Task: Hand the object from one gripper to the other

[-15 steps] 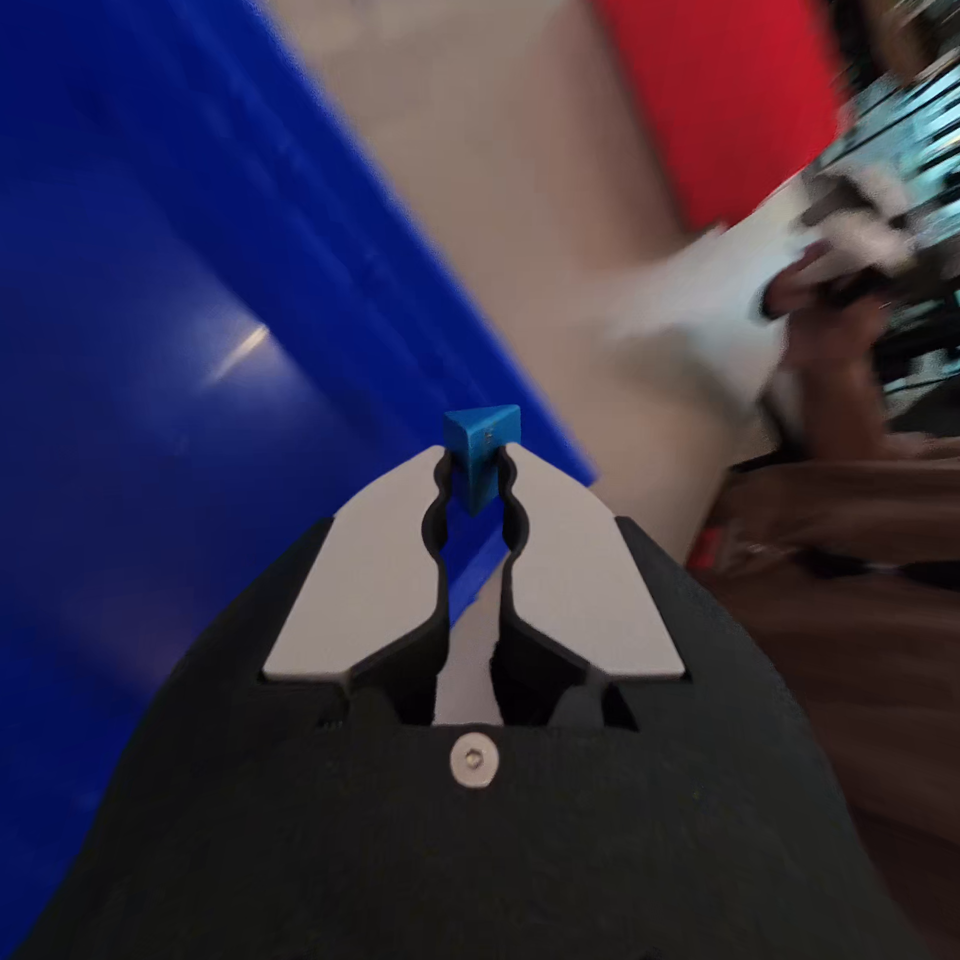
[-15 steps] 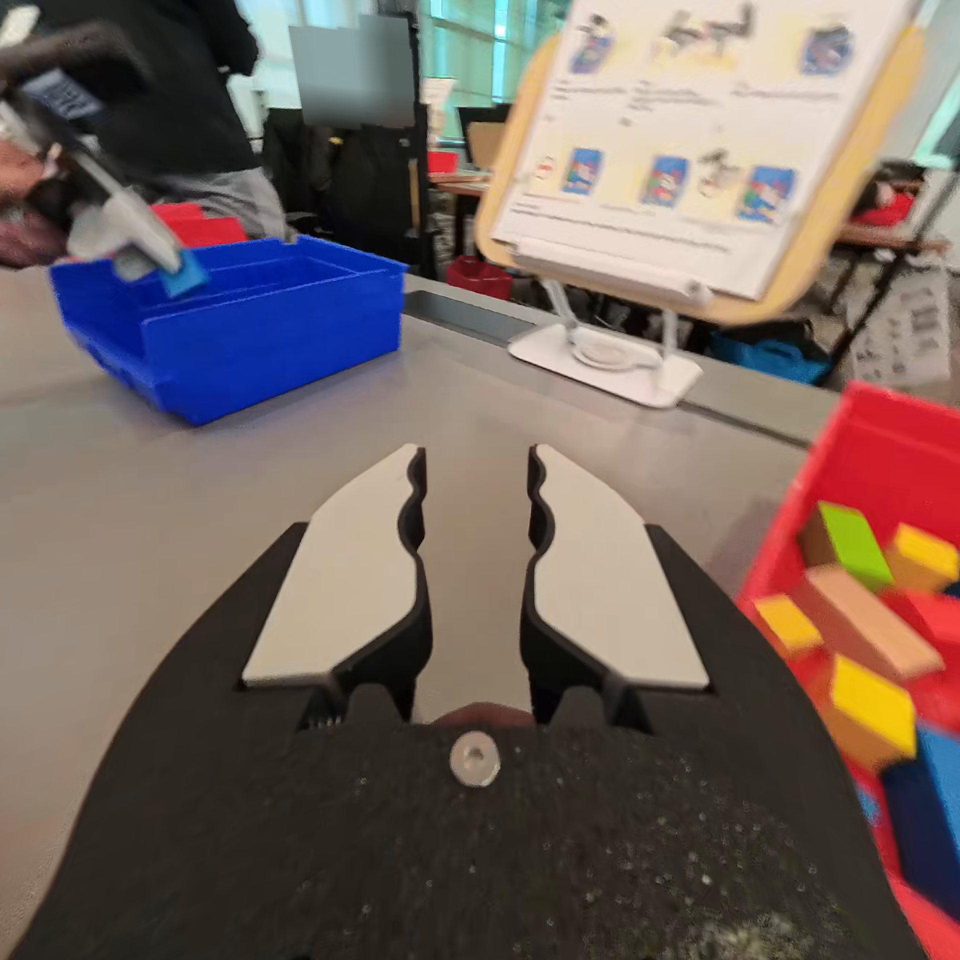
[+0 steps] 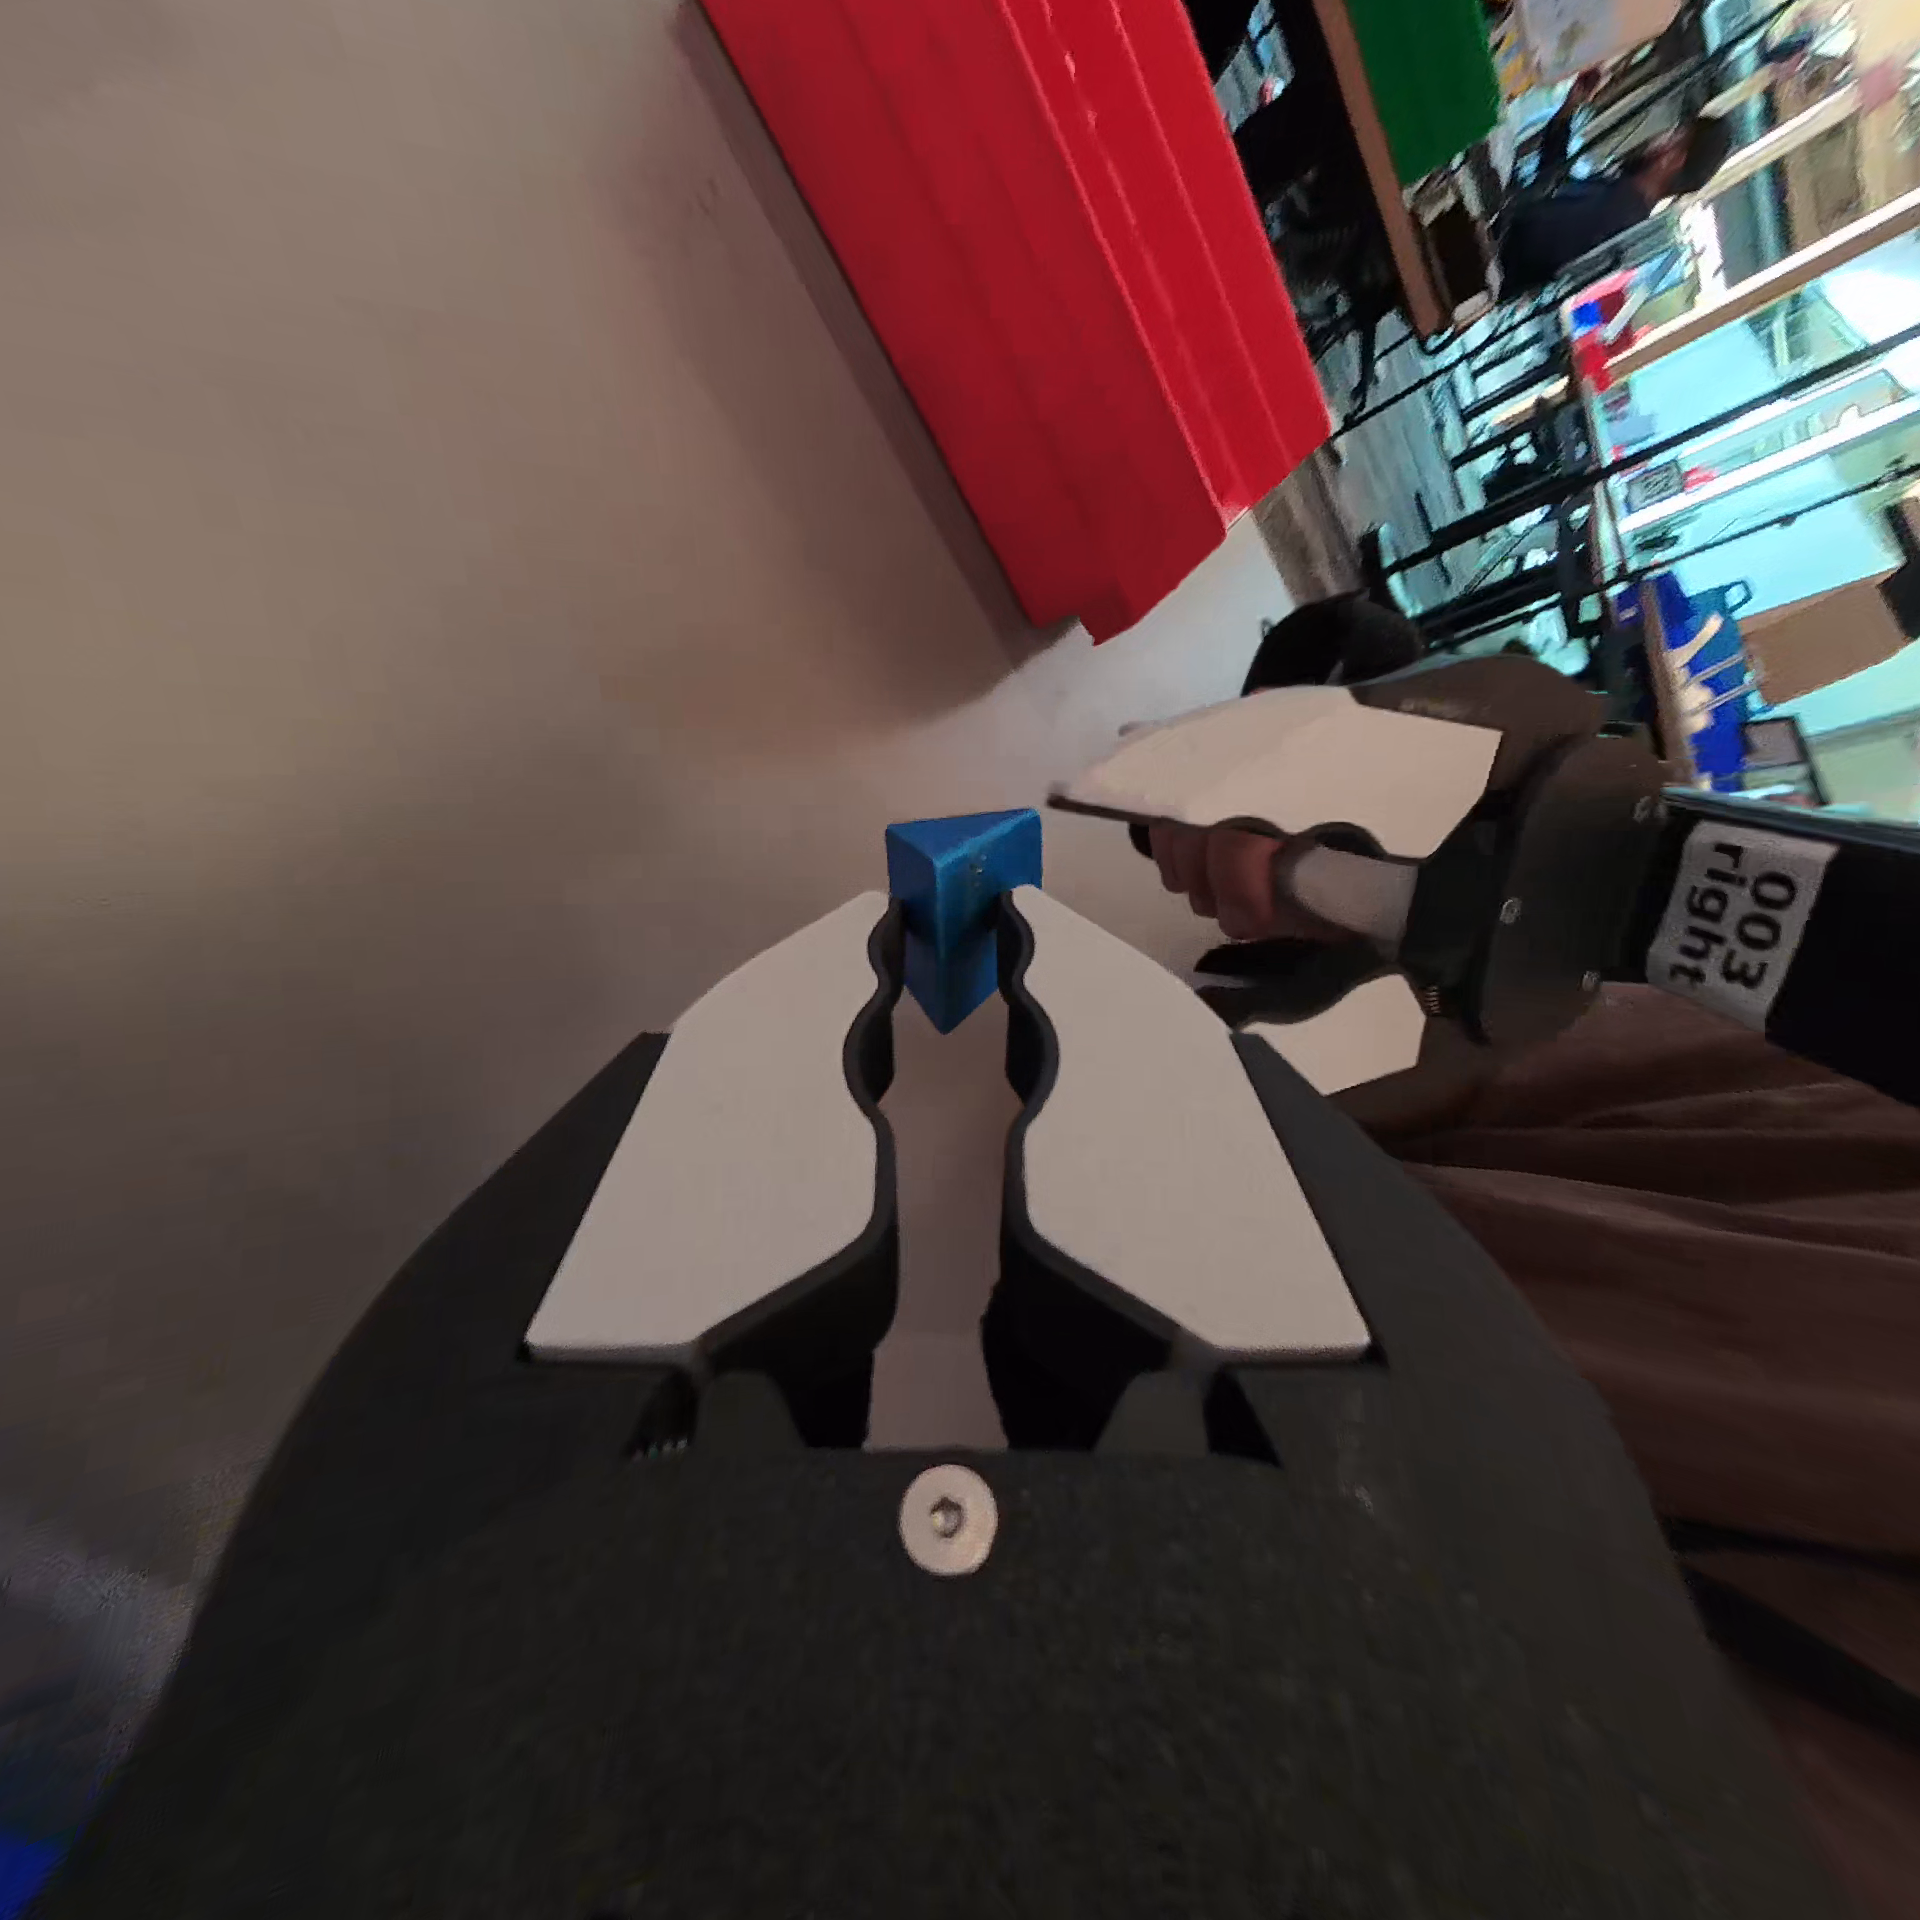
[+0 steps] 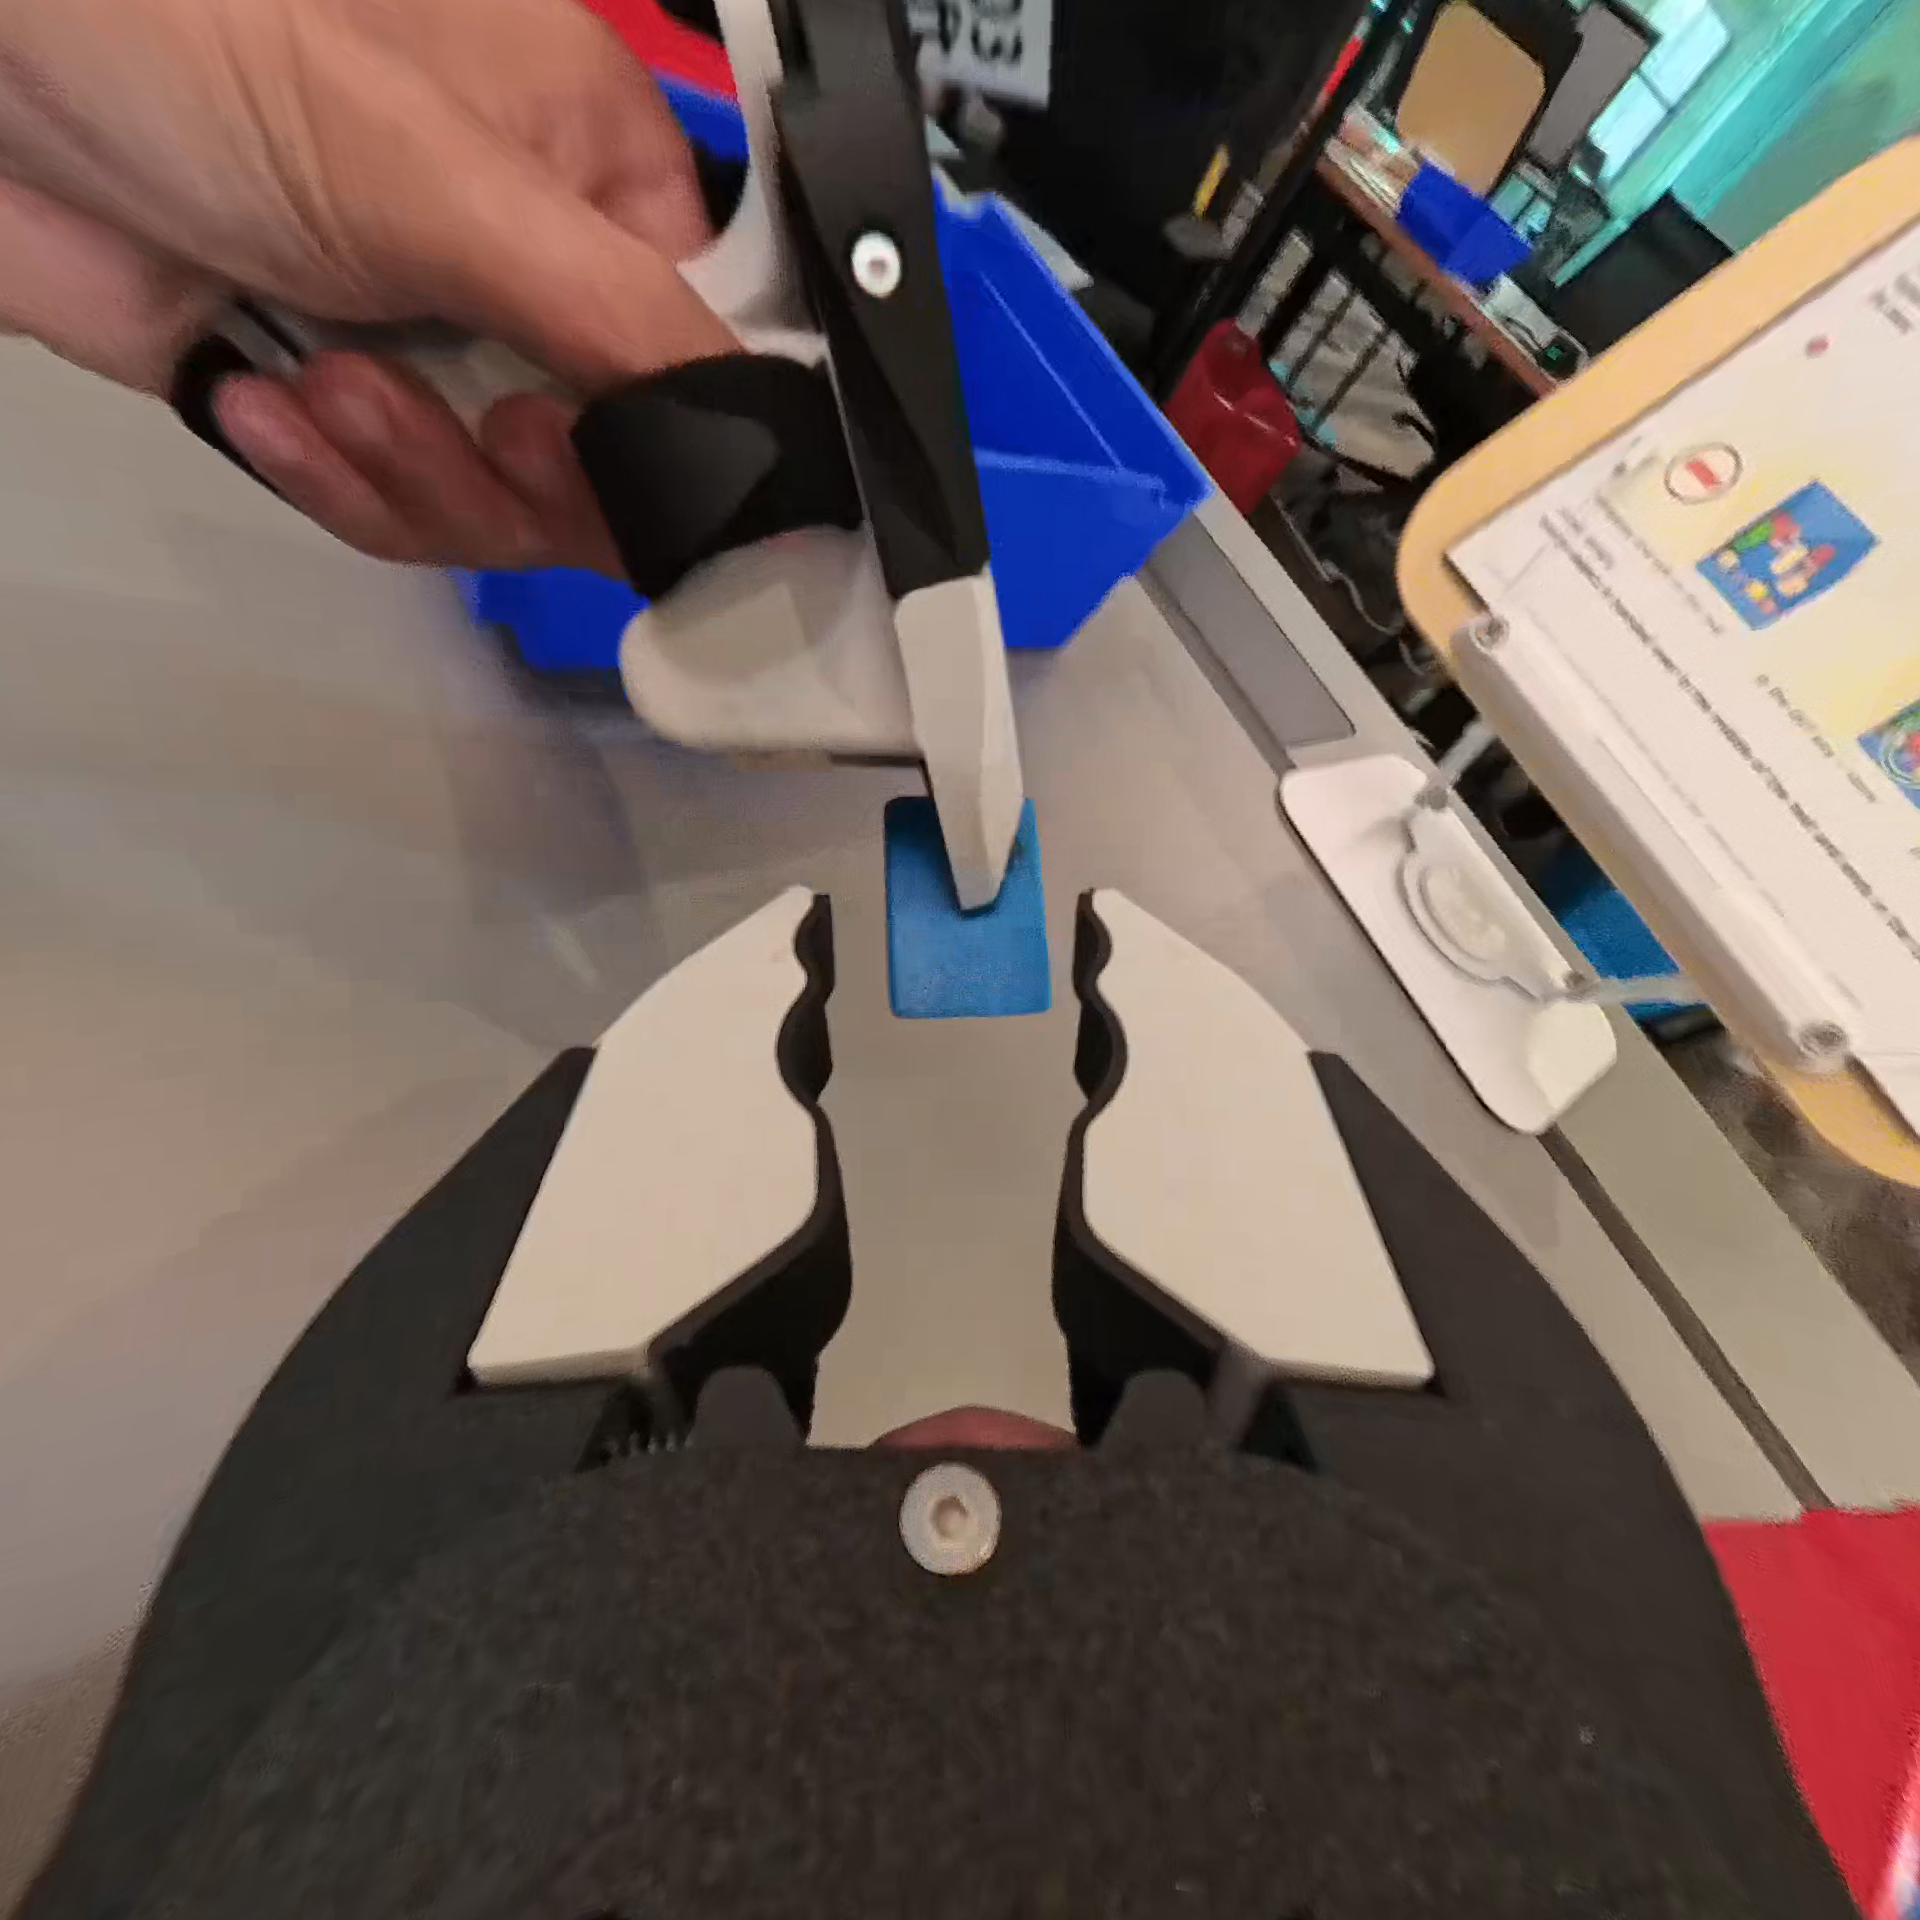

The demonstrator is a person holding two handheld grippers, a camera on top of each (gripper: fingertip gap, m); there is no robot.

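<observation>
My left gripper [image 3: 954, 914] is shut on a small blue wedge block [image 3: 961, 904], pinched at its fingertips above the grey table [image 3: 364, 623]. In the right wrist view the same block [image 4: 966, 951] hangs from the left gripper [image 4: 971, 883], which comes down from above, held by a hand [image 4: 343, 239]. My right gripper [image 4: 951, 935] is open, its fingertips on either side of the block without touching it. In the left wrist view the right gripper [image 3: 1101, 821] shows just right of the block.
A red bin [image 3: 1039, 312] lies on the table beyond the block in the left wrist view. A blue bin [image 4: 1049, 468] stands behind the left gripper. A tilted instruction board on a white stand [image 4: 1455, 935] is at the right.
The left gripper has carried the block away from the blue bin to the middle of the table. The two grippers have come together; the block now sits between the right gripper's open fingertips.
</observation>
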